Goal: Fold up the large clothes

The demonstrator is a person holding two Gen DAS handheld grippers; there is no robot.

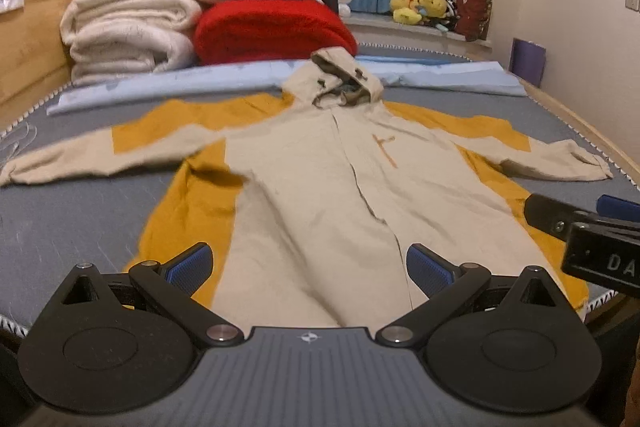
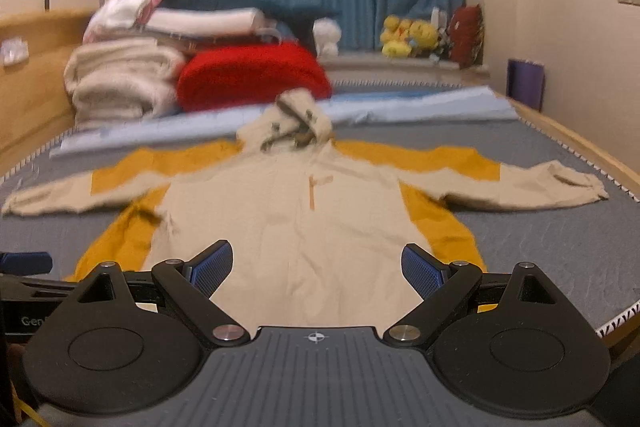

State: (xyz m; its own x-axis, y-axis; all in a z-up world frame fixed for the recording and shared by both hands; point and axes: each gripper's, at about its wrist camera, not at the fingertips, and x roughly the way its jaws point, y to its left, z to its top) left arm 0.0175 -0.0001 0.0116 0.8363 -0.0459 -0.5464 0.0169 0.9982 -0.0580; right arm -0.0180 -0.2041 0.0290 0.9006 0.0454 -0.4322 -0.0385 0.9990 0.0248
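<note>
The hoodie (image 1: pixel 320 187) is lying flat on the bed (image 1: pixel 80 227), front side up, with its hood (image 1: pixel 340 79) pointing away toward the far end and its bottom edge sitting right under both grippers. Its long way is running straight ahead from the jaws, and its two sleeves are sticking out to the sides. The left gripper (image 1: pixel 308 263) is hanging over the middle and left part of the bottom edge, with its jaws spread wide and holding nothing. The right gripper (image 2: pixel 316 267) is hanging just beside it, over the right part, and its jaws are spread wide and empty too. So the left sleeve (image 1: pixel 80 155) is lying nearer the left gripper, and the right sleeve (image 2: pixel 560 183) is lying nearer the right one.
</note>
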